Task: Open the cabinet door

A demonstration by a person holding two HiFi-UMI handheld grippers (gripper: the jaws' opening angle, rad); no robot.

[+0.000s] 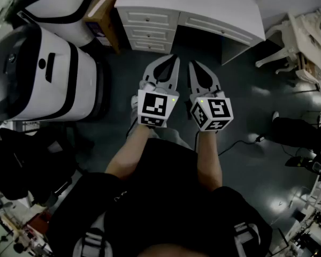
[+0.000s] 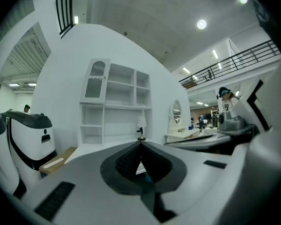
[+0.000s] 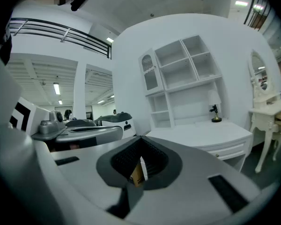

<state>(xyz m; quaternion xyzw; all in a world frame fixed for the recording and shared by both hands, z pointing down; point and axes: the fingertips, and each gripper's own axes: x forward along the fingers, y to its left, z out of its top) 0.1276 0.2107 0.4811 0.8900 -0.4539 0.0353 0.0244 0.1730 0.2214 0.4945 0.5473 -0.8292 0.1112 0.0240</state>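
Left gripper (image 2: 140, 143): we are holding it level, jaws pressed together, nothing between them.
Right gripper (image 3: 141, 138): we are carrying it just beside the left one, tipped slightly down. Its jaws are also closed and empty. The brown showing through the gap behind the tips seems to be the far box (image 2: 56, 161), not a held thing.
Desk (image 1: 203, 7): it is standing ahead of us, white, with drawers below. Both grippers are hanging short of it.
Shelves (image 2: 122, 102): they are sitting on the desk against the wall, mostly open compartments.
Door (image 2: 96, 81): it is closing the top left compartment of the shelves, well apart from both grippers. It is small and white, with an arched pane.
Handling: we are judging it light and stiff, swinging on side hinges. The pane is looking fragile, so we are planning to keep the pads off it.
Hold: we are looking for a knob on the edge nearest the open shelves, but it is too small to make out. Failing that, we are expecting to hook that free edge.
Writing: we are reading none. The marker cubes (image 1: 156, 107) are showing only black-and-white squares, and the pale strip on the box is unreadable.
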